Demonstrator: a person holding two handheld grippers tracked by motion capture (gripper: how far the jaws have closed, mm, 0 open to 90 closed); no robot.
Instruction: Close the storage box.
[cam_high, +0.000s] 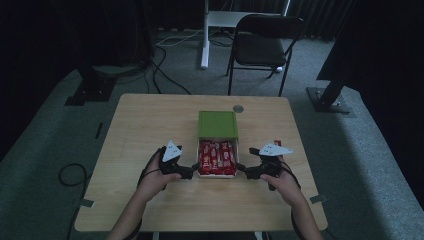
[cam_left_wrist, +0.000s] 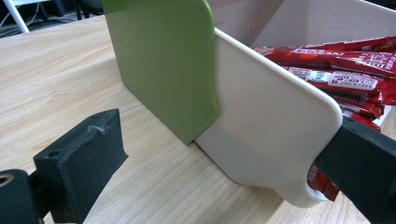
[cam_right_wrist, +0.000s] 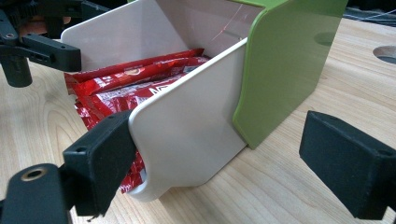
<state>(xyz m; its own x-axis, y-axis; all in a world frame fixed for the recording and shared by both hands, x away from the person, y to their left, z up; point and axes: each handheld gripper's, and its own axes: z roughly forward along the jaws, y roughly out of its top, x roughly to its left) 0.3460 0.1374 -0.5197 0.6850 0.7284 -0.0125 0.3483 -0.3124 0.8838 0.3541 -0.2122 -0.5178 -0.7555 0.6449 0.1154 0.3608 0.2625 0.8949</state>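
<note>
A green case (cam_high: 217, 124) stands mid-table with its white drawer (cam_high: 216, 175) pulled out toward me, packed with red snack packets (cam_high: 217, 156). My left gripper (cam_high: 194, 170) is open at the drawer's front left corner. In the left gripper view the gripper (cam_left_wrist: 226, 140) straddles the drawer's side wall (cam_left_wrist: 266, 116): one jaw is inside by the packets (cam_left_wrist: 345, 70), the other well clear outside. My right gripper (cam_high: 240, 169) is open at the front right corner. In its own view the gripper (cam_right_wrist: 219, 144) straddles that wall (cam_right_wrist: 191, 126), inner jaw against it.
A loose red packet (cam_high: 277, 143) lies on the table just beyond my right hand. A round grommet hole (cam_high: 238, 108) sits behind the case. A black chair (cam_high: 265, 40) stands beyond the table's far edge. Bare wood (cam_high: 145, 130) lies left of the case.
</note>
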